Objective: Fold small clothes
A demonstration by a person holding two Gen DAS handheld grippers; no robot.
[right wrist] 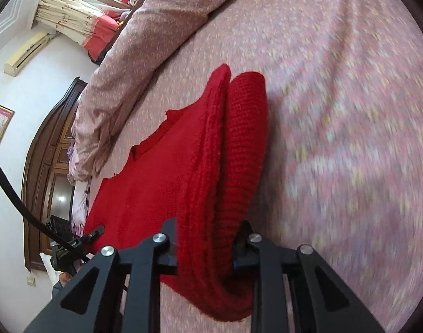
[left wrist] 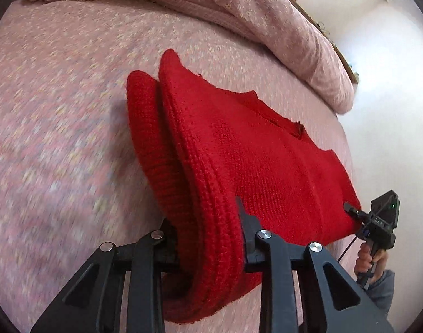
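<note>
Your left gripper (left wrist: 208,236) and right gripper (right wrist: 206,242) each clamp a bunched edge of the red sweater (left wrist: 239,149), which hangs stretched between them over the pink bed (left wrist: 58,111). The thick knit looks soft, limp and stretchy; pinch several layers near corners so no layer slips free.
</note>
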